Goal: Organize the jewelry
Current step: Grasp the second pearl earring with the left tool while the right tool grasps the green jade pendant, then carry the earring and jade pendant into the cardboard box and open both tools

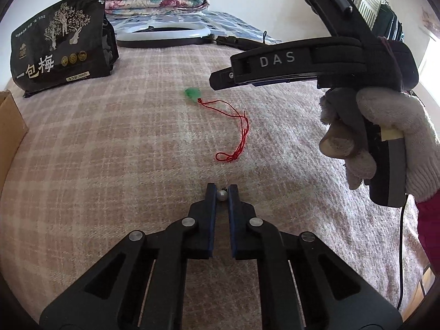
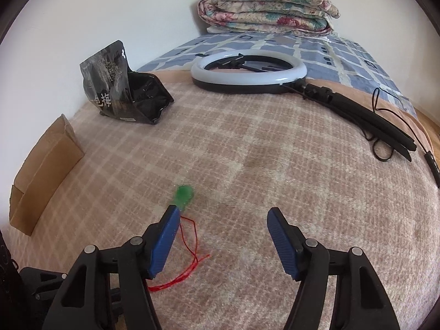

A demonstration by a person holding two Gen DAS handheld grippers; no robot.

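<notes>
A green jade pendant (image 1: 193, 94) on a red cord (image 1: 238, 134) lies on the pink plaid blanket (image 1: 110, 151). My left gripper (image 1: 222, 192) is shut on a small silver pearl bead (image 1: 221, 194) held between its fingertips just above the blanket. My right gripper (image 2: 224, 214) is open and empty, hovering over the blanket; the pendant (image 2: 183, 195) lies just beyond its left fingertip (image 2: 172, 214) and the cord (image 2: 189, 250) trails beside that finger. In the left wrist view the right gripper (image 1: 217, 79) shows side-on, above and right of the pendant, held by a gloved hand (image 1: 385, 137).
A black snack bag (image 1: 60, 44) stands at the far left, also in the right wrist view (image 2: 123, 88). A cardboard box (image 2: 44, 176) sits at the left edge. A ring light (image 2: 247, 71) with its stand (image 2: 365, 121) and cable lies at the back. A folded floral quilt (image 2: 266, 8) is behind.
</notes>
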